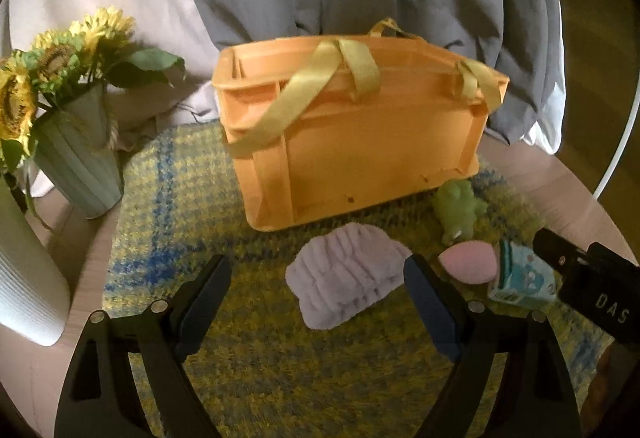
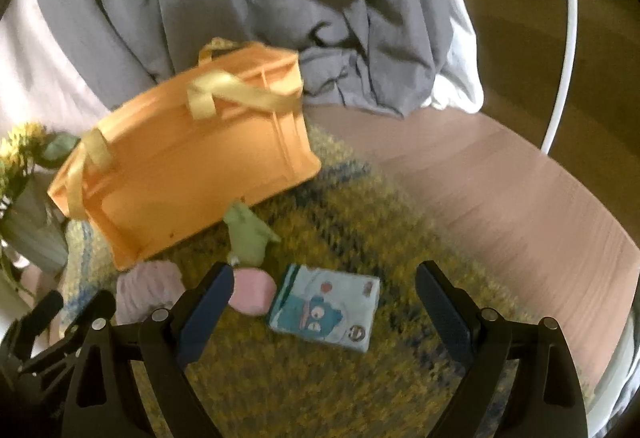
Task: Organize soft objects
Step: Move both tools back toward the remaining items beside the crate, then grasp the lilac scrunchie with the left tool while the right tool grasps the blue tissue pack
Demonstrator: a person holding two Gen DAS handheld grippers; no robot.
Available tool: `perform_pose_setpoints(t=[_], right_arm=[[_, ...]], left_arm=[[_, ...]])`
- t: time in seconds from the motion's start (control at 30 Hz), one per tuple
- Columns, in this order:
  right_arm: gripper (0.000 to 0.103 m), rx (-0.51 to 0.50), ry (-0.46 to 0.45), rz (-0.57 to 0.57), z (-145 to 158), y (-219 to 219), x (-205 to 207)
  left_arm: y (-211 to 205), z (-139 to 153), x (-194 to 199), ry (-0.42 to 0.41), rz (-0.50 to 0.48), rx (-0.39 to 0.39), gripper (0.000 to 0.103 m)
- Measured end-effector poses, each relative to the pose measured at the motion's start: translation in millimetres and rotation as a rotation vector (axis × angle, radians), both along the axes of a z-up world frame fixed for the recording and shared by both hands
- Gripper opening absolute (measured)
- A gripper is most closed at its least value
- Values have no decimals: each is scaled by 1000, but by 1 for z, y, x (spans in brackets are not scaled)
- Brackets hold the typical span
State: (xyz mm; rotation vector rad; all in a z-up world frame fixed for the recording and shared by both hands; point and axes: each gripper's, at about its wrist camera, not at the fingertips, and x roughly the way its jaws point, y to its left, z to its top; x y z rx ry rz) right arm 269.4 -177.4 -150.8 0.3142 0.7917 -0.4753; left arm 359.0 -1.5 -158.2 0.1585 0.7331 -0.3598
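Approach step, nothing bagged yet. My left claw (image 1: pixel 316 302) wide, empty, over headband (image 1: pixel 344 280) on mat (image 1: pixel 168 190). My right claw (image 2: pixel 324 306) wide, empty, over tissue pack (image 2: pixel 326 308). Bag (image 1: pixel 360 130) behind. Next: lower, straddle, pinch gently.

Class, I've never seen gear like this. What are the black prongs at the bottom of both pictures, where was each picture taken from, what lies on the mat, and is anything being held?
The prongs are fingers of two hand-held grippers; a person carries one in each hand. Each picture comes from a camera on one gripper, looking along its fingers: the left gripper and the right gripper. On the yellow-blue mat stand an orange organizer bag and, before it, a lilac fluffy headband, a green soft toy, a pink makeup sponge and a cartoon tissue pack. A sunflower vase stands beside the mat. Both grippers are open, holding nothing.
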Motion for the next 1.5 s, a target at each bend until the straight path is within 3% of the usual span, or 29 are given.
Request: perform_pose_setpoints(t=[0.47,0.73,0.87,1.17,1.5], right_arm=[[93,27,138,26,-41,10,13],[92,-4,165,27,-50,10,19],[79,-10,148,32,-49,8,16],[78,-20,136,44,-41,6,8],[78,-58,30,96,-7,6,-2]], left_arm=[[-12,-33,15,69,-66,57,77],[-17,-46,20,100,-78,75,52],[-20,-45,16,83,-82,89,39],[-18,-34,5,54,-54,84,27],[-10,-5,-17,13,6,25,23]])
